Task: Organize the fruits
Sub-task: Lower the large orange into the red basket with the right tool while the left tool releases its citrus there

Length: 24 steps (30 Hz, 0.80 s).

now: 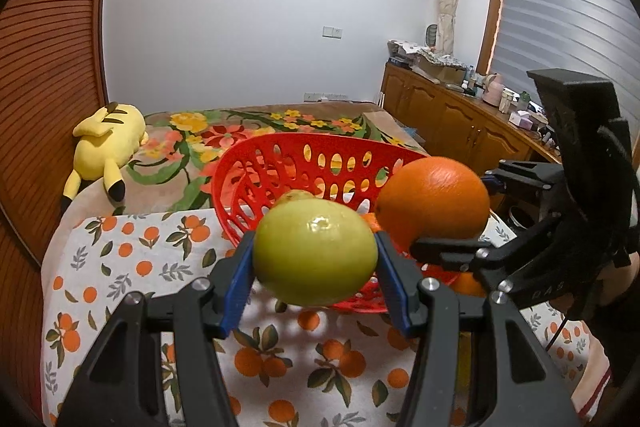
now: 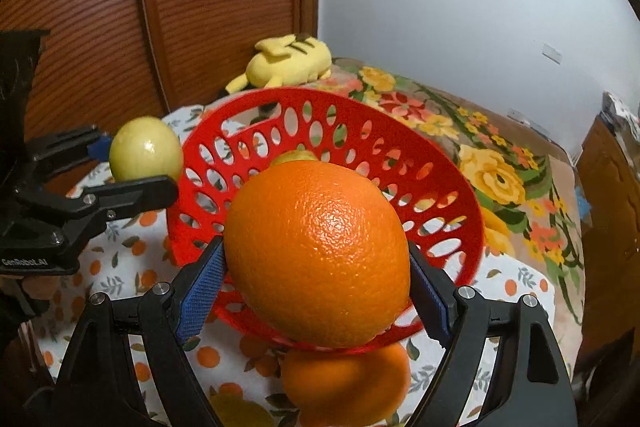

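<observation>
My left gripper (image 1: 315, 247) is shut on a pale green round fruit (image 1: 312, 267), its blue pads pressing both sides, just in front of the red perforated basket (image 1: 304, 153). In the right wrist view my right gripper (image 2: 316, 255) is shut on a large orange (image 2: 320, 227), held over the basket's near rim (image 2: 460, 187). The green fruit (image 2: 146, 149) hangs at the basket's left side there. A small yellow fruit (image 2: 294, 157) lies inside the basket. A second orange (image 2: 348, 383) rests on the cloth below the basket's front edge.
The basket stands on a table with an orange-print cloth (image 1: 132, 267). Behind it lies a bed with a floral blanket (image 1: 248, 125) and a yellow plush toy (image 1: 108, 143). A slatted wooden door (image 1: 44, 87) is on the left. A cluttered wooden cabinet (image 1: 448, 111) stands on the right.
</observation>
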Motion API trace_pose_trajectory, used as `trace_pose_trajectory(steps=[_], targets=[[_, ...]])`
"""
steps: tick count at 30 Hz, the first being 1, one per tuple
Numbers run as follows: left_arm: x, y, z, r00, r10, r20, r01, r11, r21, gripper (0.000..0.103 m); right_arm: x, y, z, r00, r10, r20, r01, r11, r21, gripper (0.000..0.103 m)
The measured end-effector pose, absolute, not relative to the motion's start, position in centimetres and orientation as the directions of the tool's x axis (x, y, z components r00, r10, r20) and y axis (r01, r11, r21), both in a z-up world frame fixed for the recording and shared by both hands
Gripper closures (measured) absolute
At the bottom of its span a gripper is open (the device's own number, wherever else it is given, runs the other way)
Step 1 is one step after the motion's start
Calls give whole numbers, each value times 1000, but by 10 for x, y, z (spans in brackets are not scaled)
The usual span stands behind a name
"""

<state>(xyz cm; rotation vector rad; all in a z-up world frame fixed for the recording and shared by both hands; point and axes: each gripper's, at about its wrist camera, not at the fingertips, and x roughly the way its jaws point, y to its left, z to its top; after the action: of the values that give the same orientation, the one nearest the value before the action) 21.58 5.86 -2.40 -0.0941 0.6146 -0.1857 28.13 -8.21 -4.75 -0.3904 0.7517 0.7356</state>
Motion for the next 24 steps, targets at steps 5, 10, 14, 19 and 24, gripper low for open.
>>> trace_pose_trajectory(steps=[5,10,14,19,24], targets=[[223,62,-27,798,-198,-569,141,980,-143,47,292,-75,-58,478,439,-761,-727,683,-63,17],[227,65,-29,797,-197,-571,139,980,-143,47,298,-70,-67,457,421,-783,-734,676,-66,16],[229,66,-29,797,-197,-571,138,980,-144,47,300,-67,-72,443,412,-797,-741,668,-66,16],[230,67,-29,797,-195,-571,137,980,-143,47,304,-64,-75,447,396,-802,-737,671,-80,16],[236,71,-30,797,-193,-572,136,981,-141,47,302,-72,-52,478,448,-755,-726,685,-52,16]])
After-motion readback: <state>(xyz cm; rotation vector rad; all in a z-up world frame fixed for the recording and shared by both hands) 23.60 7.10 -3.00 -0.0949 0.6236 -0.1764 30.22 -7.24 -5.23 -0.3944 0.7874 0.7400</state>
